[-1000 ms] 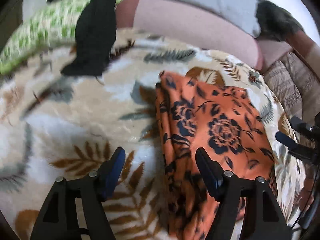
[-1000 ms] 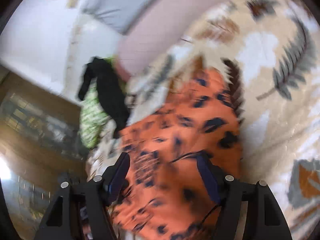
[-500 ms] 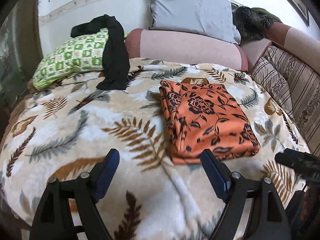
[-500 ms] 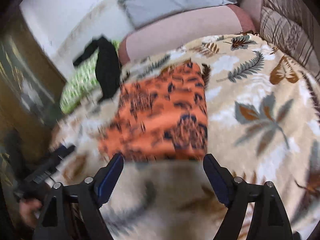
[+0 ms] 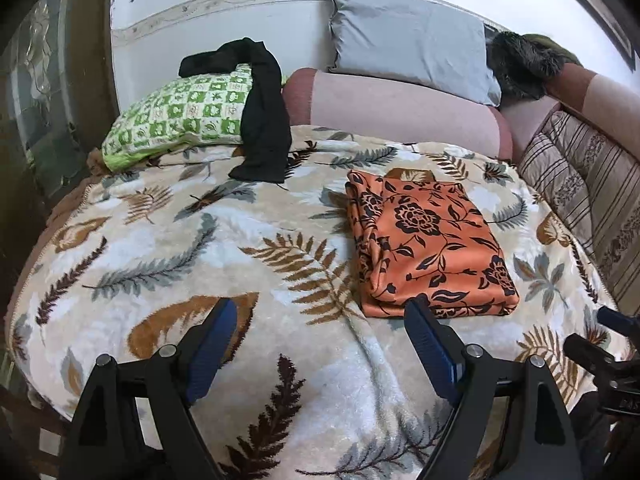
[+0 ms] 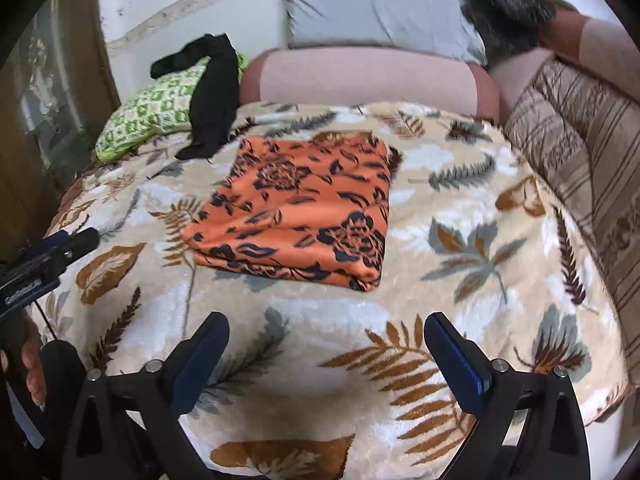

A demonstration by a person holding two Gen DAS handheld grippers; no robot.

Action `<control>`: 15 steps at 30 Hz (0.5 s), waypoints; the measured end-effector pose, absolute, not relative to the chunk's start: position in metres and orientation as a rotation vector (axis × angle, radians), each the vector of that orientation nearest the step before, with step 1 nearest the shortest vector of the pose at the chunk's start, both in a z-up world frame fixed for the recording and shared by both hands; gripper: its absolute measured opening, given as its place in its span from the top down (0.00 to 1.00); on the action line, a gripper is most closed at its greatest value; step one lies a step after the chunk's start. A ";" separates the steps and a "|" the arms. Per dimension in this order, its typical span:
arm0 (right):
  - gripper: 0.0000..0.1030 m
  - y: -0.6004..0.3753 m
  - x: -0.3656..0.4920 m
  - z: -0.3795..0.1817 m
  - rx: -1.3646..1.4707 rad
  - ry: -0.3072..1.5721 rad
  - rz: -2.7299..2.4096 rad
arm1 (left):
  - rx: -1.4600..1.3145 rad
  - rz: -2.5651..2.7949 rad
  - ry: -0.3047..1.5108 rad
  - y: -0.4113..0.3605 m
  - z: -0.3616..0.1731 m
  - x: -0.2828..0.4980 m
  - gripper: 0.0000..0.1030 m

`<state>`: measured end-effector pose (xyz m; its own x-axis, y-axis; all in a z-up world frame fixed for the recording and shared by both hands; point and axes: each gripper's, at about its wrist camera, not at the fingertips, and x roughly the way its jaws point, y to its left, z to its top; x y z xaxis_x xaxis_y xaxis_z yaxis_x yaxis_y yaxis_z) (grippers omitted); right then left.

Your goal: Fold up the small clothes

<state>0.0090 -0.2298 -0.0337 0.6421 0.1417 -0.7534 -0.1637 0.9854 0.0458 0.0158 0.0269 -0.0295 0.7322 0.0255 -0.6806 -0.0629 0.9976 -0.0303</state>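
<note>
L→R across the bed w/ the leaf-print blanket: green pillow at the far left by the wall, a black garment draped over its right end and trailing onto the blanket, then the orange floral cloth lying folded into a neat rectangle right of centre, well apart from the black one. Grey cushion and pink bolster sit behind.

Left hand-held gripper: released, nothing between the pads, hovering over bare blanket just near the orange cloth's near-left corner. Right hand-held gripper: also released and empty, its jaws having just been opening wider, poised short of the cloth's near edge.

Judgement: orange piece looks done; black garment prob. next. To do that well: take it by two corners or the waistband, one gripper each, lift clear of the pillow, spread flat on the open blanket left of the orange cloth before any fold. Thin, slinky fabric, so pinch close to the edge and keep tension even, else it bunches.

Containers: none in view, nothing to report.
</note>
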 end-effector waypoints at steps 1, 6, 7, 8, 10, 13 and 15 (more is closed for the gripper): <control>0.04 -0.230 0.007 -0.031 -0.026 0.846 0.172 | -0.040 0.053 0.744 0.024 -0.028 0.015 0.17; 0.04 -0.234 0.007 -0.029 -0.022 0.817 0.144 | 0.013 0.077 0.760 0.012 -0.025 0.016 0.13; 0.04 -0.234 0.007 -0.028 -0.026 0.808 0.135 | 0.015 0.083 0.767 0.011 -0.025 0.018 0.13; 0.04 -0.233 0.007 -0.026 -0.033 0.801 0.125 | 0.016 0.089 0.781 0.009 -0.026 0.021 0.13; 0.04 -0.233 0.008 -0.024 -0.041 0.792 0.118 | 0.009 0.090 0.803 0.007 -0.027 0.026 0.13; 0.04 -0.235 0.010 -0.022 -0.043 0.790 0.120 | -0.013 0.094 0.823 0.003 -0.027 0.034 0.13; 0.04 -0.235 0.011 -0.024 -0.041 0.800 0.122 | -0.017 0.090 0.829 0.000 -0.026 0.038 0.13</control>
